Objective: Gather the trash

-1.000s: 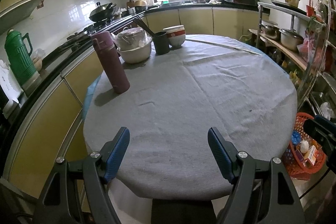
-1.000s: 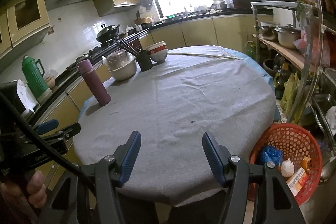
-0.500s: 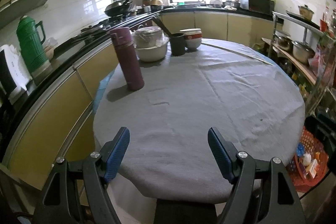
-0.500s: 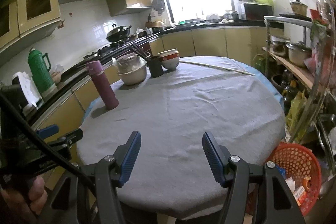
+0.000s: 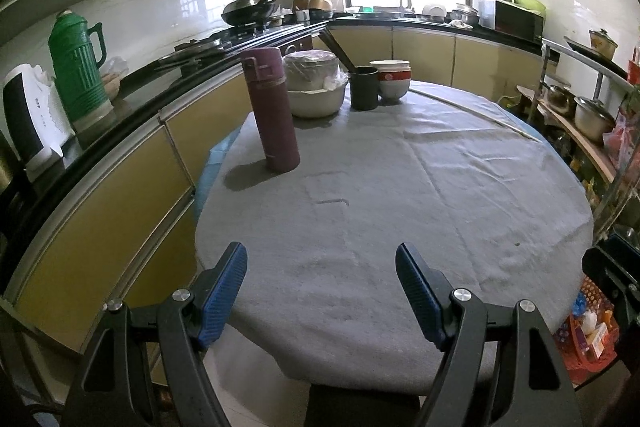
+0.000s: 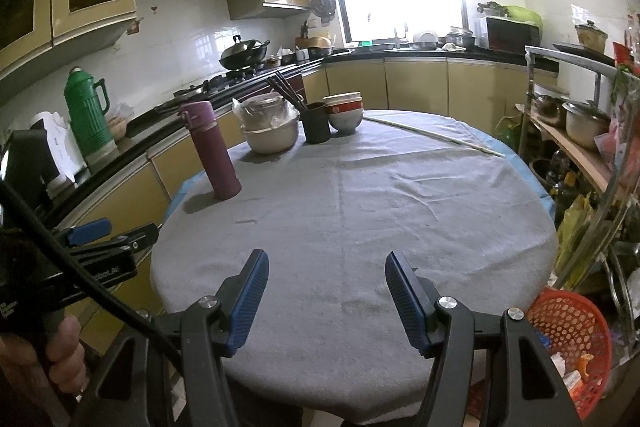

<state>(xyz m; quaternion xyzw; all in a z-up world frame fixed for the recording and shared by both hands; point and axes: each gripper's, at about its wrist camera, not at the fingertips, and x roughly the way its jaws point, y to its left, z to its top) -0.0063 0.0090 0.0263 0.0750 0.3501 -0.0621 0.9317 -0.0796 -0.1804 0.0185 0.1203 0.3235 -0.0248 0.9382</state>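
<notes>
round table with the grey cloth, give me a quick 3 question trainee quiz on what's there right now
1. True or false: the tall maroon flask lies on its side on the round grey-clothed table.
2. What sticks out of the dark cup? A) chopsticks B) a spoon C) flowers
3. Fill in: the red plastic basket holding scraps stands on the ____ beside the table.

Key:
1. False, it stands upright.
2. A
3. floor

Both the left gripper and the right gripper have open, empty jaws.
</notes>
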